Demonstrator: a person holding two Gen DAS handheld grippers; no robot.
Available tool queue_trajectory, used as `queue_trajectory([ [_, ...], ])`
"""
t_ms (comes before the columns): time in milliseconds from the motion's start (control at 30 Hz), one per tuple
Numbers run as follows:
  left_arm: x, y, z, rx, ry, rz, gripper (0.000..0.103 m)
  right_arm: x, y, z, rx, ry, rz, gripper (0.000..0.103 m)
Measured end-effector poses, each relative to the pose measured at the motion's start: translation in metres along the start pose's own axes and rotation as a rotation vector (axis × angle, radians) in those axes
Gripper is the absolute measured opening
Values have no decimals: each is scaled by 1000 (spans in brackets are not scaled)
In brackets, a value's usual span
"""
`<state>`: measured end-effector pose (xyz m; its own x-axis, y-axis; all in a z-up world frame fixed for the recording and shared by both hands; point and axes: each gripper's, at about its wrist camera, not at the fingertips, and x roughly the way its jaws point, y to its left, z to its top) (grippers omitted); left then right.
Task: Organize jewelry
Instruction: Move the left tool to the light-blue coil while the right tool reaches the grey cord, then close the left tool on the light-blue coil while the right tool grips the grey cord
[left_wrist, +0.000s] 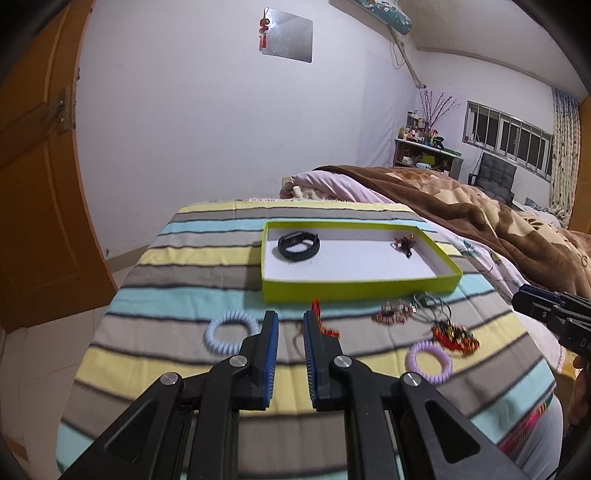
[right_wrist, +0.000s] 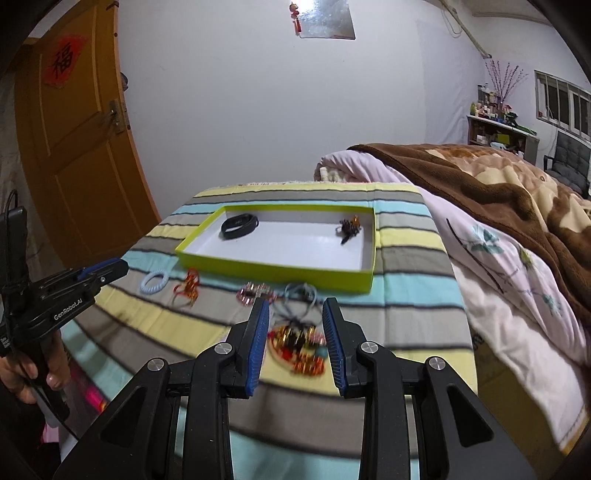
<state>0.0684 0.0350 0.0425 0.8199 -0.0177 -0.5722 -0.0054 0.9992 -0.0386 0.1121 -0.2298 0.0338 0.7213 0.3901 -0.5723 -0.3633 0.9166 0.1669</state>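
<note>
Risk: loose cords may snag neighbours or slip from the pads when lifted.

Left gripper (left_wrist: 290, 319) hovers low over the striped blanket (left_wrist: 155, 266), jaws narrowly parted, empty, red charm (left_wrist: 325, 325) just beyond.

Right gripper (right_wrist: 295, 308), jaws wide, straddles the red-gold ornament (right_wrist: 299, 343).

Green tray (right_wrist: 280, 271) beyond holds the black band (right_wrist: 239, 225).

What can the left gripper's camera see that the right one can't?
Only the left wrist view shows the purple coil hair tie and the air conditioner up high. Only the right wrist view shows the red paper sign on the door and the hand holding the left gripper. Both show the green box, the black band inside it, and the pale blue hair tie.
</note>
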Motion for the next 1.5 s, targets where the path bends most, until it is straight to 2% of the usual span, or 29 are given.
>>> queue_trajectory([
  [200,-18,-2,-21,15,4,10,13,-10,0,-15,6,13,-4,31],
  [633,-15,4,-23,4,6,36,13,-4,2,-19,-4,20,2,31],
  [1000,20,26,-18,-16,47,97,13,25,-3,-9,-11,47,-8,31],
  [1133,37,39,-14,-35,67,118,22,43,-7,-5,-13,71,-11,31],
  [1267,54,51,-11,-48,92,138,23,62,-12,0,-15,100,-16,31],
  [1400,72,61,-8,-71,137,150,23,84,-17,7,-15,137,-18,31],
  [1500,87,70,-7,-111,207,126,23,100,-20,11,-12,167,-7,31],
])
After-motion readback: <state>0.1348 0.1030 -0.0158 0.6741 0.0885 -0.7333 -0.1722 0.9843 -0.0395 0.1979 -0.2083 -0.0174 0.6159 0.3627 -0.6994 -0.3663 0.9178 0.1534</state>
